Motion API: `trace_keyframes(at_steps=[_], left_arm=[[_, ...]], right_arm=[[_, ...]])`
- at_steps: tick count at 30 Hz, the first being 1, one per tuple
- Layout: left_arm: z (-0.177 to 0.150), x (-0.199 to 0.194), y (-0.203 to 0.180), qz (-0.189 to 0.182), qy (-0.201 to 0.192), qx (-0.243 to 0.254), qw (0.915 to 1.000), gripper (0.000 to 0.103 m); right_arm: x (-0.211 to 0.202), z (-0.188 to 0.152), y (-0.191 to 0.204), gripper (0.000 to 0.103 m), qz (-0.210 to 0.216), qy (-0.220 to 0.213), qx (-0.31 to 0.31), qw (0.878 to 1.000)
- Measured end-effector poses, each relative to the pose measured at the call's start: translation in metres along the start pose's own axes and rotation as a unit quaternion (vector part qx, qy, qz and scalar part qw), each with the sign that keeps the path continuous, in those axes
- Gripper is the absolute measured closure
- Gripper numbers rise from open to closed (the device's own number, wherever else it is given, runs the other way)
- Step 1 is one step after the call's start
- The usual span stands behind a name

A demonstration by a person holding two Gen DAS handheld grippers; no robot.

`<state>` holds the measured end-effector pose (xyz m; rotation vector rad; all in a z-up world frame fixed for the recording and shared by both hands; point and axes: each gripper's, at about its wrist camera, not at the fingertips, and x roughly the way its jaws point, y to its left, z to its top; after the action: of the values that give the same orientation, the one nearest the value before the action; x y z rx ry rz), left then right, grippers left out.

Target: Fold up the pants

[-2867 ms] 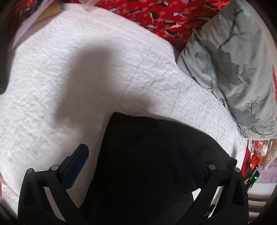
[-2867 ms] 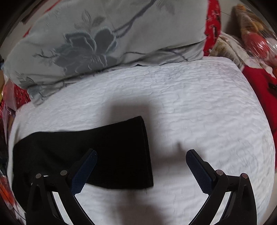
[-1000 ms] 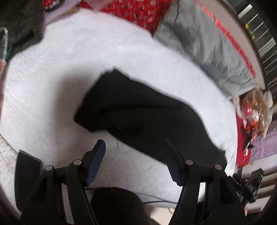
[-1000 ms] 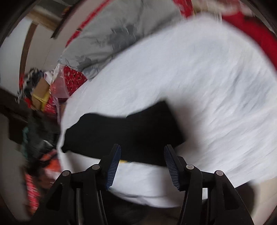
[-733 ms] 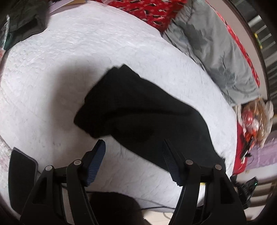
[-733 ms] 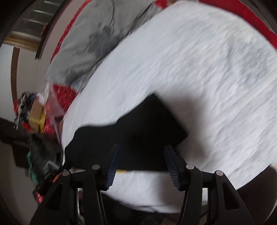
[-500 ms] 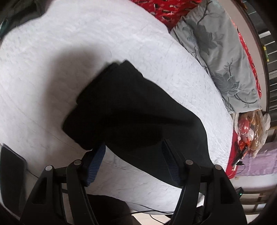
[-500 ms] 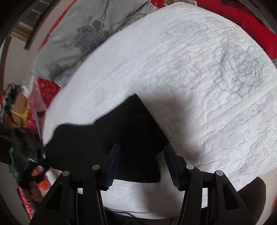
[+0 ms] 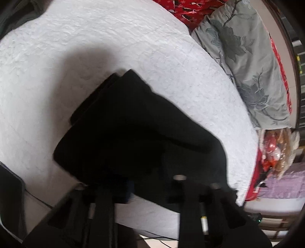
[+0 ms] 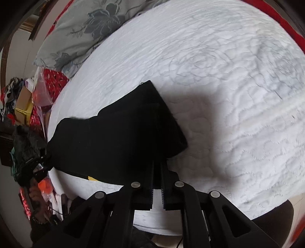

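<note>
Right tool (image 10: 157, 183): fingers nearly together, pinching the near edge of the black pants (image 10: 118, 137) close to their right end. Left tool (image 9: 144, 188): its tips are hidden under dark cloth and motion blur, so I cannot tell whether it grips; it sits at the near edge of the pants (image 9: 137, 133).

Pants lie as a long, flat, matte black band across the near part of the bed, on a white quilt (image 10: 228, 80) with stitched rose and wave patterns. At the far side, a grey pillow (image 10: 85, 24) with a darker floral print. Red patterned fabric (image 9: 183, 9) beyond it. Cluttered boxes and bags (image 10: 24, 103) left of the bed.
</note>
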<state>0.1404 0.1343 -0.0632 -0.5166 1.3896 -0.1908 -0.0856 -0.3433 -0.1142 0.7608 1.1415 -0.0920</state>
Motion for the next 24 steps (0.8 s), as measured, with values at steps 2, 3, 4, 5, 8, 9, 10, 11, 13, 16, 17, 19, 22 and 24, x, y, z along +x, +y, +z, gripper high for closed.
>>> trace_keyframes(at_steps=[2, 3, 4, 5, 8, 9, 10, 11, 13, 16, 17, 19, 22, 24], left_arm=[[0.01, -0.018, -0.007, -0.026, -0.009, -0.009, 0.9996, 0.096], [0.013, -0.03, -0.011, -0.044, -0.022, -0.012, 0.9987, 0.096], [0.016, -0.042, -0.014, -0.055, -0.036, -0.01, 0.9978, 0.096], [0.017, -0.052, -0.018, -0.056, -0.053, -0.004, 0.997, 0.096], [0.012, -0.057, -0.014, -0.033, -0.065, 0.01, 0.9973, 0.096], [0.007, -0.051, -0.006, -0.03, -0.055, 0.006, 0.998, 0.096], [0.002, -0.044, 0.002, -0.022, -0.046, 0.002, 0.9987, 0.096], [-0.001, -0.035, 0.01, -0.013, -0.036, -0.002, 0.9993, 0.096], [-0.009, -0.018, 0.033, 0.003, -0.014, -0.016, 0.9998, 0.096], [-0.016, -0.005, 0.051, 0.008, 0.009, -0.033, 0.9994, 0.096], [-0.019, -0.004, 0.056, 0.008, 0.017, -0.037, 0.9992, 0.096], [-0.022, -0.009, 0.058, -0.006, 0.021, -0.038, 0.999, 0.096], [-0.027, -0.031, 0.059, -0.027, 0.0, -0.034, 0.999, 0.092], [-0.035, -0.042, 0.057, -0.049, -0.013, -0.028, 0.9983, 0.075]], right_arm=[[-0.008, 0.018, 0.009, 0.098, 0.026, 0.001, 0.006, 1.0], [-0.025, 0.031, 0.018, 0.098, 0.048, -0.022, 0.004, 0.999], [-0.038, 0.039, 0.025, 0.098, 0.066, -0.04, 0.001, 0.997], [-0.061, 0.052, 0.038, 0.098, 0.089, -0.074, -0.013, 0.993], [-0.091, 0.068, 0.06, 0.098, 0.076, -0.127, -0.058, 0.987], [-0.087, 0.069, 0.056, 0.098, 0.074, -0.121, -0.052, 0.989], [-0.076, 0.066, 0.046, 0.098, 0.074, -0.104, -0.035, 0.991], [-0.067, 0.061, 0.038, 0.098, 0.071, -0.093, -0.026, 0.993], [-0.039, 0.045, 0.017, 0.098, 0.054, -0.061, -0.006, 0.997], [-0.012, 0.027, -0.009, 0.098, 0.032, -0.037, 0.022, 0.999], [-0.01, 0.024, -0.015, 0.098, 0.029, -0.034, 0.028, 0.999], [-0.008, 0.018, -0.024, 0.097, 0.027, -0.028, 0.034, 0.999], [-0.014, 0.014, -0.022, 0.09, 0.021, -0.032, 0.033, 0.999], [-0.026, 0.012, -0.017, 0.084, 0.013, -0.05, 0.033, 0.998]])
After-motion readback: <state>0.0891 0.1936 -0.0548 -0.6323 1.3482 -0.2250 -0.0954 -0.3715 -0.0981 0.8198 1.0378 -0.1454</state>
